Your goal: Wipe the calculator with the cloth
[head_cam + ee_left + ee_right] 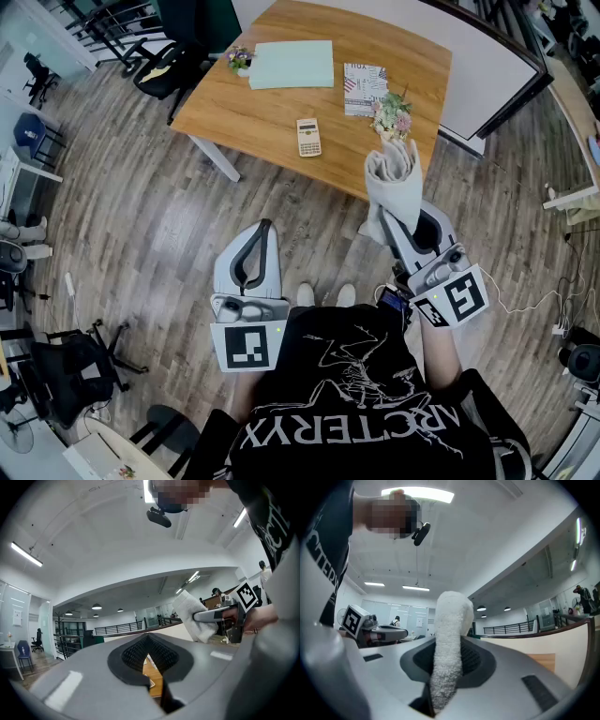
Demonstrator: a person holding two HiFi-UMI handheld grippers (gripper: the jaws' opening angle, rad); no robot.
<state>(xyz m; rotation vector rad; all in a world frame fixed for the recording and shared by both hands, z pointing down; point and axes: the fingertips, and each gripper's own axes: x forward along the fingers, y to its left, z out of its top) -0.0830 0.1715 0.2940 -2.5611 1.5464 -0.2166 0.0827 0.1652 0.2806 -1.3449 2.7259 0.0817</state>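
The beige calculator [308, 137] lies flat near the front edge of the wooden table [272, 112]. A folded white cloth [394, 178] stands up out of my right gripper [395, 214], which is shut on it. In the right gripper view the cloth [449, 639] fills the gap between the jaws of my right gripper [446, 667]. My left gripper [264, 228] is shut with nothing in it. The left gripper view shows that gripper's [148, 640] jaws closed, with the cloth [193, 618] off to the right. Both grippers are held above the floor, short of the table.
On the table lie a pale green folder [292, 65], a printed booklet [365, 89] and two small flower pots [392, 114] [239, 58]. Black office chairs [169, 66] stand at the table's far left. A whiteboard [497, 66] leans to the right.
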